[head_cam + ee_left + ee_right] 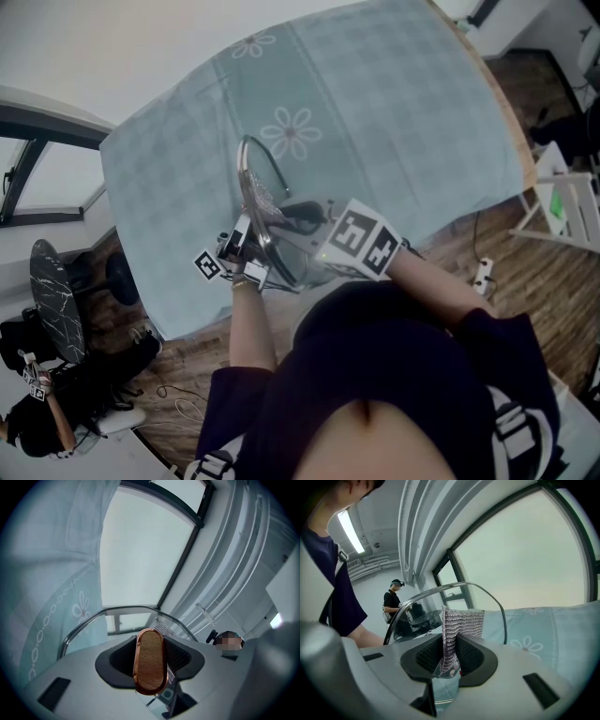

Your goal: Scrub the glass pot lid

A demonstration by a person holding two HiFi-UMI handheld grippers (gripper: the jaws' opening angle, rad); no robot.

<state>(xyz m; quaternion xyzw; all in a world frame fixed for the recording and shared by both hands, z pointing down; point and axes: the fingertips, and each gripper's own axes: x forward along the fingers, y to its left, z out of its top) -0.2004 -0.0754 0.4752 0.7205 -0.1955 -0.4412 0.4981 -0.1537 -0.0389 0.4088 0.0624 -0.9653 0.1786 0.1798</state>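
Closest to the head cam is the person's dark shirt (394, 375). Just past it at 12 o'clock, the glass pot lid (251, 187) is up on edge in mid-air, over the near rim of the flowery tablecloth (375, 112). Left gripper (248, 248) comes in from 7 o'clock, jaws clamped on the lid's wooden knob (150, 660). Right gripper (449, 660), from 4 o'clock, is pinching a silvery scrub pad (461, 623) that sticks up at 12 against the glass. My worry: push too hard and the lid pivots on that single knob grip, or the floppy pad slides out.
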